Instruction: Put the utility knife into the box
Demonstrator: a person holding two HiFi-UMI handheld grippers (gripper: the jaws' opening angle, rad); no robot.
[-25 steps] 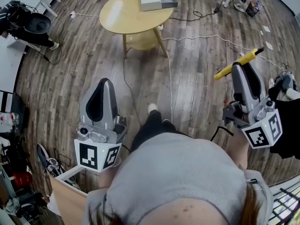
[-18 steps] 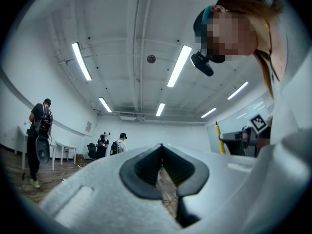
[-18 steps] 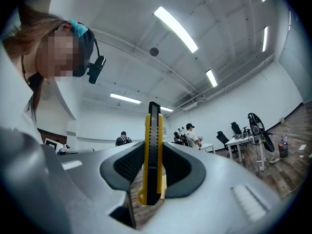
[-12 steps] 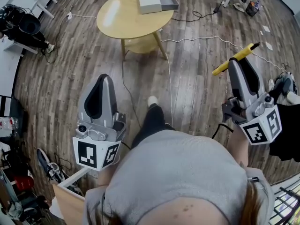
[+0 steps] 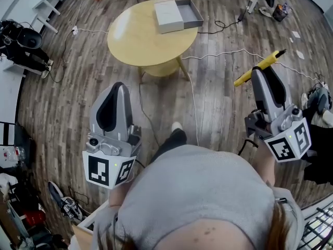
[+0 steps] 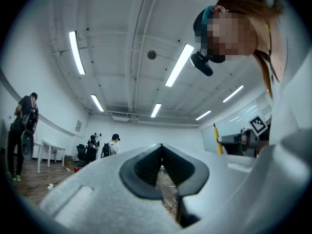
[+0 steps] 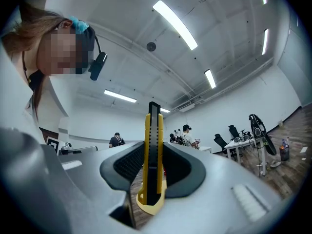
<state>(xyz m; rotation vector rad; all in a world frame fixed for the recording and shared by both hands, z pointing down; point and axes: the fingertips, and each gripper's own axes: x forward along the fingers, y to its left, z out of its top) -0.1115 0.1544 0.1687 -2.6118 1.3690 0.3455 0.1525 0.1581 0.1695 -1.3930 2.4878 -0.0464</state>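
My right gripper [image 5: 263,73] is shut on a yellow utility knife [image 5: 258,67], which sticks out crosswise past both sides of its jaws. In the right gripper view the knife [image 7: 153,150] stands upright, pinched between the dark pads. My left gripper [image 5: 114,100] is held low on the left with its jaws together and nothing in them; in the left gripper view the pads [image 6: 161,168] meet at the tip. The open grey box [image 5: 178,14] lies on the far side of the round wooden table [image 5: 140,38], well ahead of both grippers.
Cables [image 5: 221,53] trail over the wooden floor between me and the table. Dark equipment [image 5: 23,38] sits at the left wall, and bags lie at the right [image 5: 317,95]. People stand at the room's far end [image 7: 187,134].
The view has shifted forward, so the table and box appear lower and nearer in the head view. Both grippers keep their pose, the knife still gripped.
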